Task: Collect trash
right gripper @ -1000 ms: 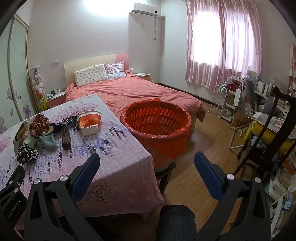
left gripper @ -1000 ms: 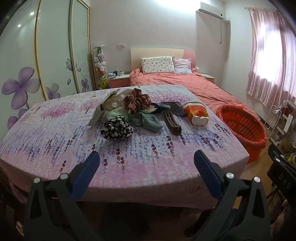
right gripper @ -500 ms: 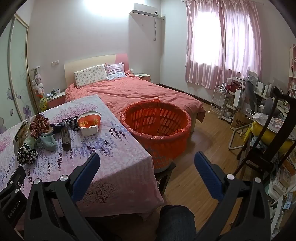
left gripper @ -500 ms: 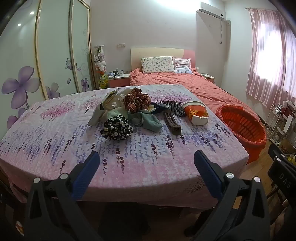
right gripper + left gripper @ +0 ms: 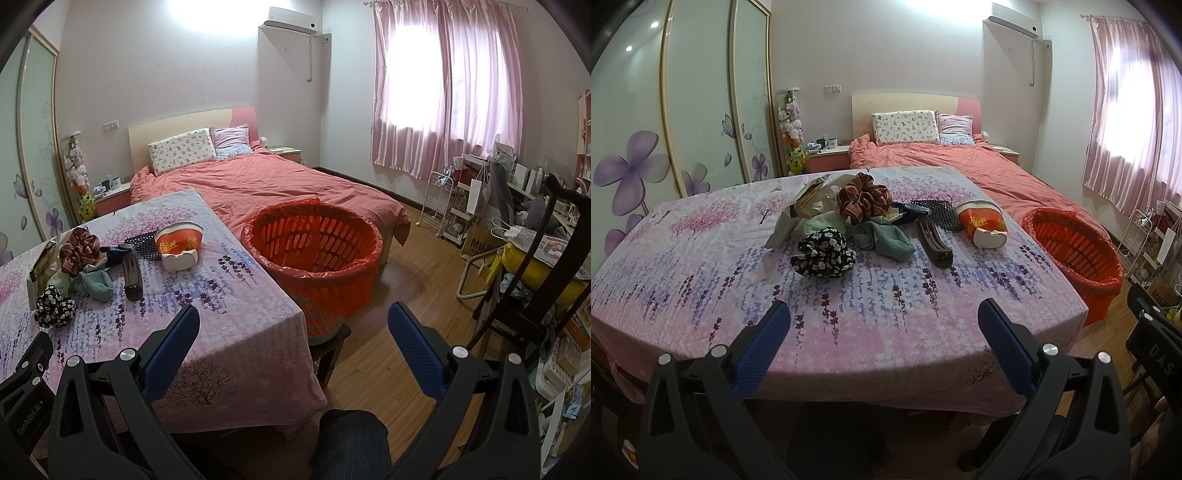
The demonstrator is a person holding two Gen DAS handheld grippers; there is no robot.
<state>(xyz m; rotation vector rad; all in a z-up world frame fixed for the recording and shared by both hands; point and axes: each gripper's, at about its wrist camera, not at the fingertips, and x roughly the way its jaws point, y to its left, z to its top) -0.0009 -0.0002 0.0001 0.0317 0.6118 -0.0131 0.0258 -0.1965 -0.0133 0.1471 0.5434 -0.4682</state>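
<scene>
On the table with a lavender-print cloth (image 5: 701,266) lies a pile: a crumpled foil wrapper (image 5: 809,199), a red-and-white paper noodle bowl on its side (image 5: 983,223) (image 5: 180,245), a dark brown plastic tray (image 5: 934,243), black mesh (image 5: 938,213), and scrunchies and cloths. An orange basket lined with a red bag (image 5: 1071,251) (image 5: 314,254) stands at the table's right end. My left gripper (image 5: 882,325) is open and empty above the table's near edge. My right gripper (image 5: 293,325) is open and empty, between table corner and basket.
A red plaid scrunchie (image 5: 862,197), a black floral scrunchie (image 5: 823,253) and a teal cloth (image 5: 890,242) lie among the trash. A pink bed (image 5: 277,181) stands behind. A dark wooden chair (image 5: 546,266) and cluttered shelves stand on the right. My knee (image 5: 351,439) is below.
</scene>
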